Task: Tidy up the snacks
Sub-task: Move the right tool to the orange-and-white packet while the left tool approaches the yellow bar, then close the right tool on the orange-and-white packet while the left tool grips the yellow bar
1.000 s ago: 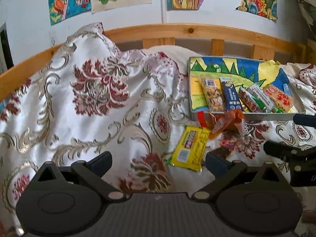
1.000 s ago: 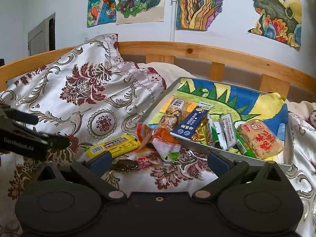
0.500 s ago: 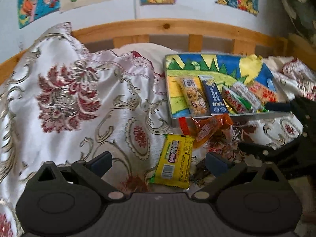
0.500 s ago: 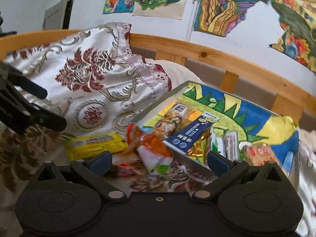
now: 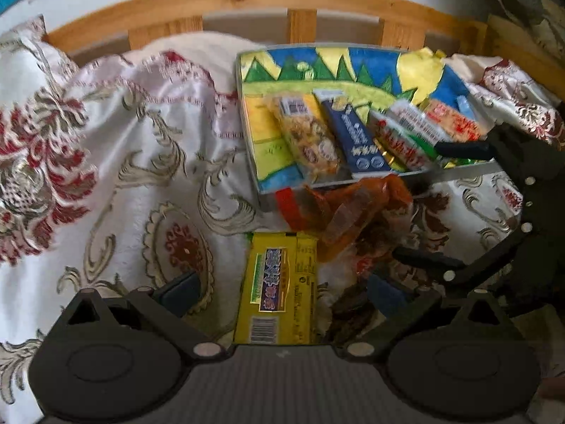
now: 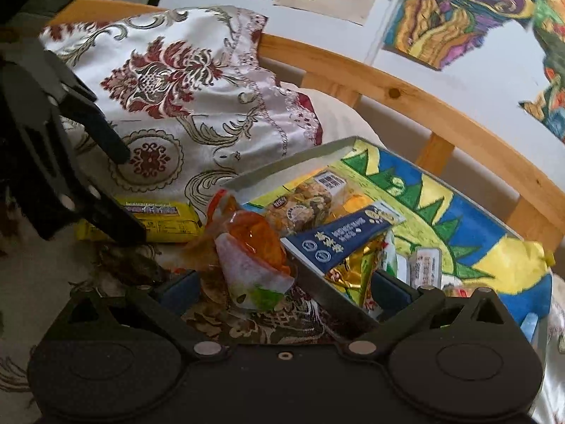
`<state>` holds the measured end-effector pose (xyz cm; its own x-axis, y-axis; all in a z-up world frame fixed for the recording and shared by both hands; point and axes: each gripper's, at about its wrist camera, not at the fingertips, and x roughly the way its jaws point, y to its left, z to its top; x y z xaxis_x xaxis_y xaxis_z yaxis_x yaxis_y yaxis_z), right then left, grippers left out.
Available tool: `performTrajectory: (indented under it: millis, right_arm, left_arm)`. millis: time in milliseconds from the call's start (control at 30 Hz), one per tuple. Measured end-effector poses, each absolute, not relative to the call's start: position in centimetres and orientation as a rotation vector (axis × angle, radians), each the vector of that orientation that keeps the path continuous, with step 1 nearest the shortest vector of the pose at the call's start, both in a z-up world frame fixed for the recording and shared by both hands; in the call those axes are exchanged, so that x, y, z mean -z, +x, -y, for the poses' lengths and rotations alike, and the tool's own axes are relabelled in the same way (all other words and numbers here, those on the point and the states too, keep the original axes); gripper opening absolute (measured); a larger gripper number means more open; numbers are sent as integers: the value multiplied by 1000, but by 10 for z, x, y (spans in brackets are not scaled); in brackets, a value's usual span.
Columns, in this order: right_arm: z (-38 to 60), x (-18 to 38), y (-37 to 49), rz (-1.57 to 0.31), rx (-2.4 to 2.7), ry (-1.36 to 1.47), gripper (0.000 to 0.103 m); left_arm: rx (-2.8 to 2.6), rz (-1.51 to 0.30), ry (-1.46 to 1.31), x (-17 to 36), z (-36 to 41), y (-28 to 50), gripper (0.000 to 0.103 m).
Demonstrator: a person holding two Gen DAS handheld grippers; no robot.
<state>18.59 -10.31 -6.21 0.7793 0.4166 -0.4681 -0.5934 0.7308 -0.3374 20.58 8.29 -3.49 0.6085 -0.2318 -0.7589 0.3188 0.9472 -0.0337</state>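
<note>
Straddling yellow bar [image 5: 279, 282]: left tool [image 5: 282, 293] apart | right tool [image 6: 286, 293] apart, around orange packet [image 6: 254, 254]

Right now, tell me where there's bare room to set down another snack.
Inside the tray, the far painted strip behind the packets, and its left edge beside the granola packet. On the bedspread, the open stretch left of the yellow bar. Crowded: the tray's front row, and the orange bag heap before it.

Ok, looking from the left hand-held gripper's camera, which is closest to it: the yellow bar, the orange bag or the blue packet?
1. Yellow bar, lying between the left hand-held gripper fingers.
2. Orange bag, farther ahead on the blanket, against the tray's front edge.
3. Blue packet, farthest, inside the tray.
</note>
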Motion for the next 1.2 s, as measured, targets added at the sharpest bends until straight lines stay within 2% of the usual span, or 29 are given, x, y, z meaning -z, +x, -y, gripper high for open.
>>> performTrajectory:
  millis: [133, 300, 467, 567, 633, 700, 767, 900, 1000, 1200]
  right_arm:
    - [97, 61, 187, -335, -568, -534, 96]
    - [86, 63, 195, -331, -590, -568, 89]
    - [74, 68, 200, -340, -607, -606, 73]
    - [68, 72, 201, -352, -605, -644, 61]
    - [66, 73, 202, -370, -603, -658, 57]
    - [65, 74, 202, -370, -599, -673, 55]
    - [63, 75, 202, -361, -591, -699, 49]
    - [63, 77, 200, -341, -588, -717, 45]
    - [62, 79, 193, -309, -574, -734, 37]
    - [61, 79, 184, -289, -570, -735, 36]
  left_arm:
    - [341, -882, 63, 40, -91, 214, 101]
    - [369, -915, 37, 42, -96, 223, 91]
    - [441, -963, 98, 45, -86, 229, 78]
    - [451, -981, 72, 46, -85, 234, 76]
    - [439, -996, 47, 46, -89, 237, 68]
    - [420, -1019, 40, 48, -93, 242, 56]
    - [421, -1027, 32, 49, -96, 243, 56]
    - [422, -1036, 63, 48, -93, 242, 54]
    - [418, -1037, 50, 47, -94, 241, 53]
    - [393, -1036, 2, 45, -101, 235, 53]
